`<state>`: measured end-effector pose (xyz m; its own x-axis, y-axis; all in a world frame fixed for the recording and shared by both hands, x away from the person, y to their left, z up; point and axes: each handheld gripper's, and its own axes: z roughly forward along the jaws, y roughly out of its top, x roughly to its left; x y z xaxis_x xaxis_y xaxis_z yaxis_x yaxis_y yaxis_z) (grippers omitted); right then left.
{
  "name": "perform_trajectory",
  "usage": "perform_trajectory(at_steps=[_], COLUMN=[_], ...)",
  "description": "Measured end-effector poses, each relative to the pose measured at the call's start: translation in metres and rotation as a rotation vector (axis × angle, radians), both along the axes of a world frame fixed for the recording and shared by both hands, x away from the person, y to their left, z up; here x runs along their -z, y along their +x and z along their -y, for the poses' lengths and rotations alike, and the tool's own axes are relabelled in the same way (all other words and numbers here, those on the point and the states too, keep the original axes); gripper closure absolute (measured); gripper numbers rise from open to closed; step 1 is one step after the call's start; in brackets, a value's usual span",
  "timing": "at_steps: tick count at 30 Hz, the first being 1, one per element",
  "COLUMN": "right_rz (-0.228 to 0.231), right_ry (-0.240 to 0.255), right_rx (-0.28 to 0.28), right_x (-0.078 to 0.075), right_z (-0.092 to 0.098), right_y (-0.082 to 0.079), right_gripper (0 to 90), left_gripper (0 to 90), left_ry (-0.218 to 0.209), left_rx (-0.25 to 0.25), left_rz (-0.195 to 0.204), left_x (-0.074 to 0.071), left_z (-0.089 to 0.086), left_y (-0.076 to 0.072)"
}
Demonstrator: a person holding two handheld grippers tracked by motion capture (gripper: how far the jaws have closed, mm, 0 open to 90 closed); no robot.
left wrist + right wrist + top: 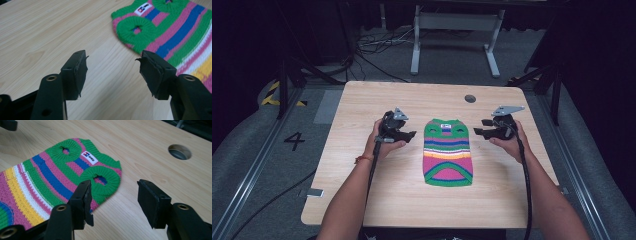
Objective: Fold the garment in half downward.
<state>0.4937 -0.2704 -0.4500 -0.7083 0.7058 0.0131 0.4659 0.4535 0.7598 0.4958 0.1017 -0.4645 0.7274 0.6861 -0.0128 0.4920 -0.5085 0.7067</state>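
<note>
Striped knitted sweater [448, 152] lying flat at centre of the wooden table [362, 195], flanked mid-frame by left gripper [411, 135] and right gripper [478, 127], both with jaws parted, holding nothing, apart from the knit.

Sweater [175, 32] hem beyond both gripper views.
</note>
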Motion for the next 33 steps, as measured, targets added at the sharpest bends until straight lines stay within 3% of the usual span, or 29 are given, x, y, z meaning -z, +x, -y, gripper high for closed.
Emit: perform_trajectory(at_steps=[4,9,12,19,22,23,25,29,33], right_rz=[-0.009,-0.027,-0.027,-0.062,-0.071,-0.081,-0.086,-0.104,-0.133], right_ry=[-0.011,-0.042,-0.065,-0.051,-0.031,-0.025,-0.046,-0.065,-0.008], right_rx=[-0.001,0.010,0.022,0.059,0.058,0.056,0.053,0.060,0.074], right_x=[0.005,0.014,0.019,0.030,0.033,0.035,0.040,0.046,0.051], right_z=[-0.015,-0.030,-0.036,-0.044,-0.045,-0.046,-0.050,-0.051,-0.047], right_y=[0.012,0.028,0.034,0.053,0.056,0.057,0.058,0.059,0.061], right_gripper=[53.3,57.4,59.1,60.9,61.7,61.8,60.5,57.7,57.3], left_gripper=[43.0,49.5,51.3,51.3,51.4,51.2,52.0,54.5,61.2], left_ry=[-0.035,-0.020,-0.040,-0.019,-0.017,-0.047,-0.075,-0.068,-0.068], left_rx=[0.005,-0.026,-0.035,-0.031,-0.028,-0.036,-0.039,-0.026,-0.016], left_rz=[-0.020,-0.033,-0.045,-0.071,-0.081,-0.089,-0.097,-0.089,-0.080], left_x=[0.004,0.008,0.013,0.029,0.036,0.037,0.039,0.039,0.039], left_z=[0.020,0.034,0.041,0.063,0.064,0.062,0.059,0.058,0.057], left_y=[0.018,0.035,0.040,0.049,0.050,0.050,0.051,0.050,0.048])
